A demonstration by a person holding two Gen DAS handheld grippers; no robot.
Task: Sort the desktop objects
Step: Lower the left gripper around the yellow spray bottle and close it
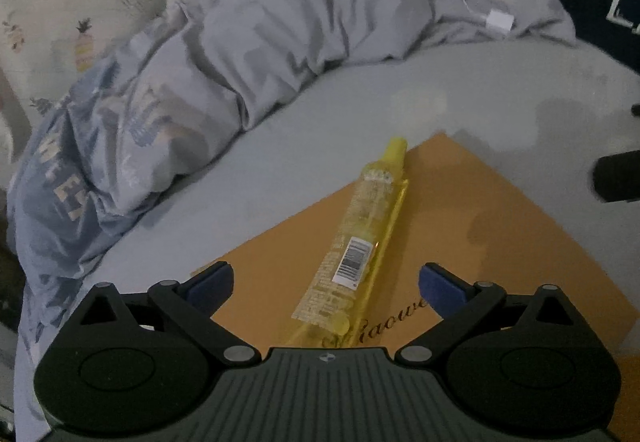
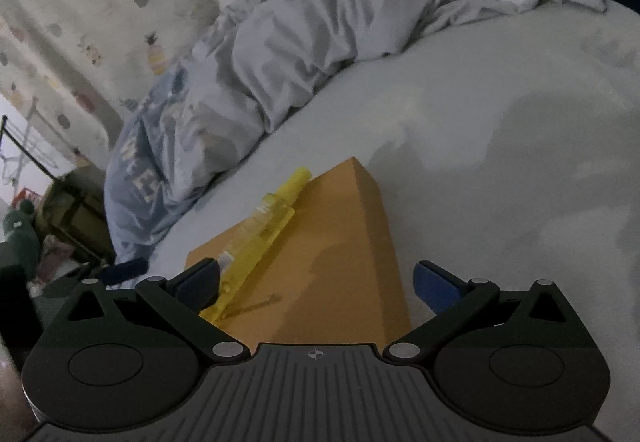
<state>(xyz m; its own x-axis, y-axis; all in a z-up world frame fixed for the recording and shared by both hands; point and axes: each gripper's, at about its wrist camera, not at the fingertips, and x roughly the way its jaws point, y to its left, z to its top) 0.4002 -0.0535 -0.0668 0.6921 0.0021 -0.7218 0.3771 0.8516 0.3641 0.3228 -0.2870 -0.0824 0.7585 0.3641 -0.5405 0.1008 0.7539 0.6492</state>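
Note:
A yellow translucent tube (image 1: 360,238) with a barcode label lies flat on top of an orange box (image 1: 480,226) that sits on a grey bed sheet. My left gripper (image 1: 326,282) is open, its blue-padded fingers either side of the tube's near end, just above the box. In the right wrist view the same tube (image 2: 264,230) lies along the left part of the orange box (image 2: 344,242). My right gripper (image 2: 316,282) is open and empty over the box, the tube beside its left finger.
A crumpled grey-blue quilt (image 1: 240,53) is piled behind the box. A white charger and cable (image 1: 498,19) lie on it at the back right. A pineapple-print curtain (image 1: 60,1) hangs at the left. Bare sheet (image 2: 520,141) lies to the right.

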